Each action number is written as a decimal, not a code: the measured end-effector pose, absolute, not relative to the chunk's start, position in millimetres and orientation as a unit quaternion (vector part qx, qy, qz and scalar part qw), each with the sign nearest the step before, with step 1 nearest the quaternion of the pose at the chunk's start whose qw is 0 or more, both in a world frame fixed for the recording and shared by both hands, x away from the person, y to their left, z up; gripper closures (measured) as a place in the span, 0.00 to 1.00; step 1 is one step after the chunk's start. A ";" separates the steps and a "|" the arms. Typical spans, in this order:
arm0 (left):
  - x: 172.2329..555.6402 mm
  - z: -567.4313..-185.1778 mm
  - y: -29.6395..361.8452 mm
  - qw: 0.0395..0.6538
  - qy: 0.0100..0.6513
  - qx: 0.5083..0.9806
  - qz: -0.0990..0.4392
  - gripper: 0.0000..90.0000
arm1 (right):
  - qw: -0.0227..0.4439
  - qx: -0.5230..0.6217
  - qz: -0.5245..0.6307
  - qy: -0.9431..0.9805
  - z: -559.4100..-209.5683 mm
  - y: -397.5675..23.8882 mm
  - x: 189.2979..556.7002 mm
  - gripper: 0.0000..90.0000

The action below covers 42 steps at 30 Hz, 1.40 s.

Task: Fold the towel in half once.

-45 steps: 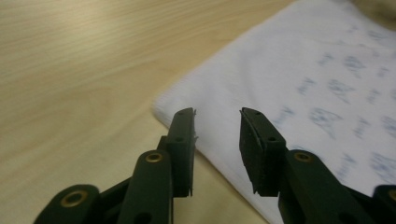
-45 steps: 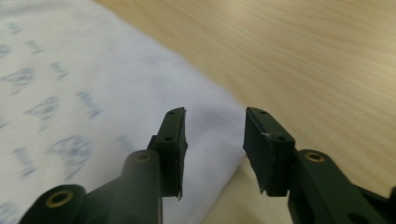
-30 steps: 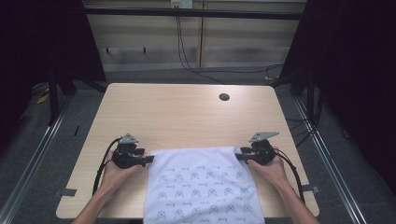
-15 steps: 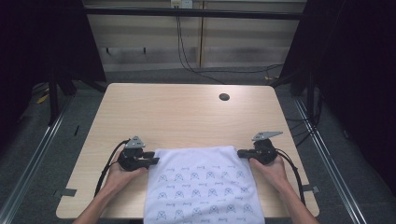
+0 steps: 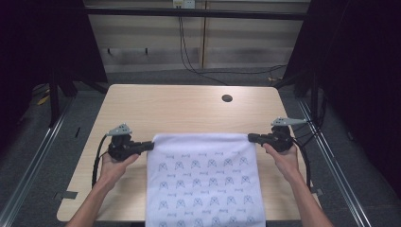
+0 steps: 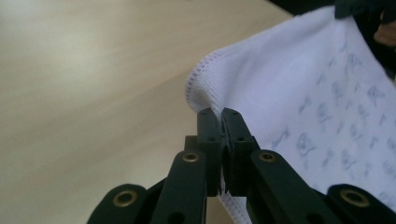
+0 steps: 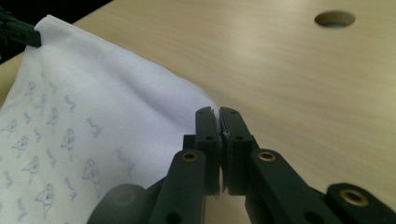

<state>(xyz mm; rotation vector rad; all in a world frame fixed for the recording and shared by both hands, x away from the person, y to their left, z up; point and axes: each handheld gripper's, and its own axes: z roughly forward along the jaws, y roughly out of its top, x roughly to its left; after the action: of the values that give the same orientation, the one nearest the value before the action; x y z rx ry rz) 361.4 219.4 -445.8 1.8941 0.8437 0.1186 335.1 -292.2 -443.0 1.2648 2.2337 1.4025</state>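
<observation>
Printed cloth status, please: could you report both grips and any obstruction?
Left hand-held gripper and right hand-held gripper shut on printed cloth far corners. Far edge taut. Table ahead clear.

White patterned cloth (image 5: pixel 203 179) stretched flat, draping over the table's near edge.

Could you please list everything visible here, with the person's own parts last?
cloth: one, white with small grey printed figures, on the near middle of the table, hanging over its near edge
table: one, light wood, centre
hole: one, dark, round, far right of the tabletop
cables: several, black, on the floor beyond the table
left gripper: one, black, shut on the cloth's far left corner
right gripper: one, black, shut on its far right corner
</observation>
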 end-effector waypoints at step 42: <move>265.5 -398.1 223.9 0.545 0.242 0.802 0.034 0.97 | 0.085 0.366 0.506 0.776 -396.4 -311.6 241.8 0.97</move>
<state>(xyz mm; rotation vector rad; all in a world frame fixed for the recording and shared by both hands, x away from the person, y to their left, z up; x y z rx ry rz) 265.5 223.9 -398.1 1.9024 0.5728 0.0801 241.8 -311.6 -396.4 1.0906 2.3142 1.5098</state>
